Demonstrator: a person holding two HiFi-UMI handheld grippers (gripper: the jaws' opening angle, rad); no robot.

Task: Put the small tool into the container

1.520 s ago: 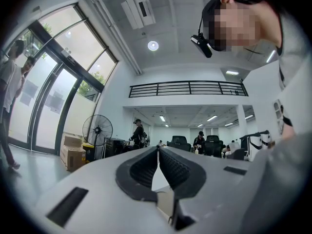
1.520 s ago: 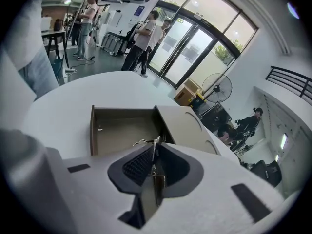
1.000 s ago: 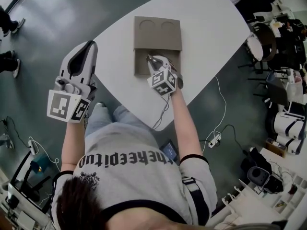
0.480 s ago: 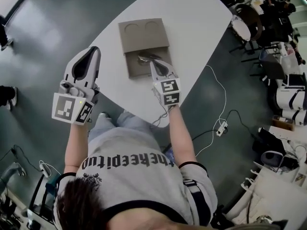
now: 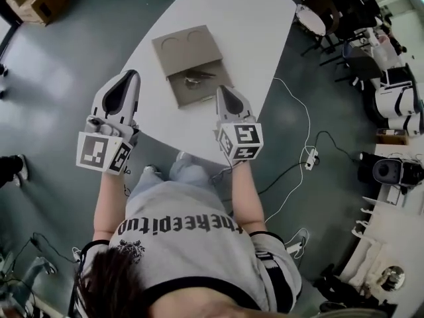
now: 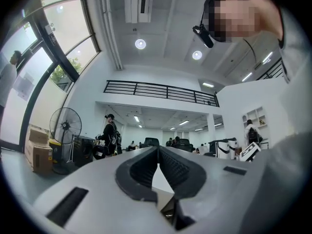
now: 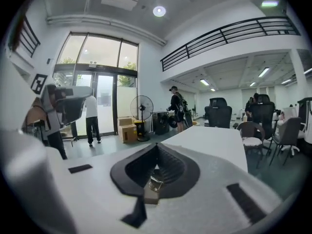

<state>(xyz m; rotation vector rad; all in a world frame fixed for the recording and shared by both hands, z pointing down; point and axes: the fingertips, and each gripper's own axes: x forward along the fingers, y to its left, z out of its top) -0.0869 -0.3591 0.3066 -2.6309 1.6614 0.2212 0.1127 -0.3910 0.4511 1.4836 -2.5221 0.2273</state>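
The brown cardboard container (image 5: 180,46) lies on the white table (image 5: 245,18), and the small metal tool (image 5: 196,79) rests in its near compartment. My right gripper (image 5: 220,89) hovers just right of that compartment, apart from it, with its jaws shut and nothing between them. In the right gripper view the jaws (image 7: 156,145) meet at the tips, and the tool (image 7: 155,183) shows through the gap below them. My left gripper (image 5: 133,75) is held at the table's left edge, also shut and empty. In the left gripper view (image 6: 157,148) it points out across the room.
The table's near edge runs just under both grippers. Cables (image 5: 291,111) and a power strip (image 5: 310,158) lie on the floor to the right. Chairs (image 5: 318,12) stand at the far right. A standing person (image 7: 176,108) and a fan (image 7: 141,112) are beyond the table.
My right gripper has left the tool lying in the container and drawn back towards me. The left gripper has moved a little closer to the table.
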